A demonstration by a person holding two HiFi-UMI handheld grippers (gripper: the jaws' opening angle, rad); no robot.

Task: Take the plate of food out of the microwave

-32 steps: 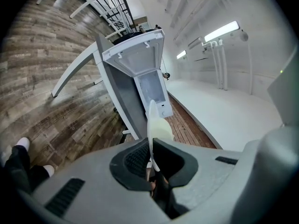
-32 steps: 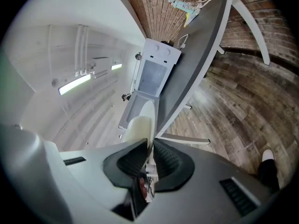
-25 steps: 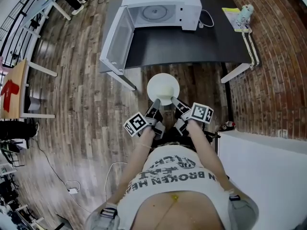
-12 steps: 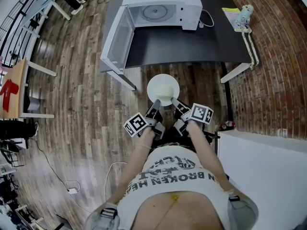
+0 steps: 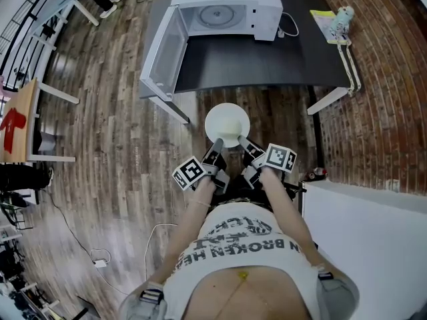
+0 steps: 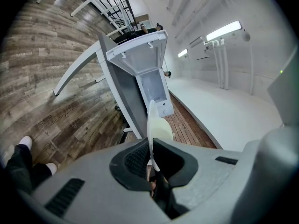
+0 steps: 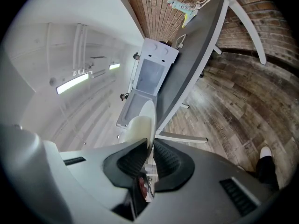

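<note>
Since the frame a second earlier nothing is shifting: the plate (image 5: 227,124) and both grippers are staying where they were. The microwave (image 5: 257,9) is sitting at the back of the dark table (image 5: 267,62), its cavity showing a bare round turntable (image 5: 216,16). Its door (image 5: 162,53) is swinging wide open to the left, jutting past the table's front corner. A white lamp (image 5: 341,20) and a yellow sheet (image 5: 323,17) are lying at the table's right end. A white counter (image 5: 373,239) is standing by the person's right side.

The plate is hanging over the wooden floor (image 5: 113,145), just in front of the table's edge and well apart from the microwave. It is round and white, its middle looking pale cream; what the food is cannot be told. The left gripper (image 5: 215,145) is pinching the plate's near rim on the left, and the right gripper (image 5: 244,143) is pinching the near rim on the right. In each gripper view the rim is sitting edge-on between the dark pads.
</note>
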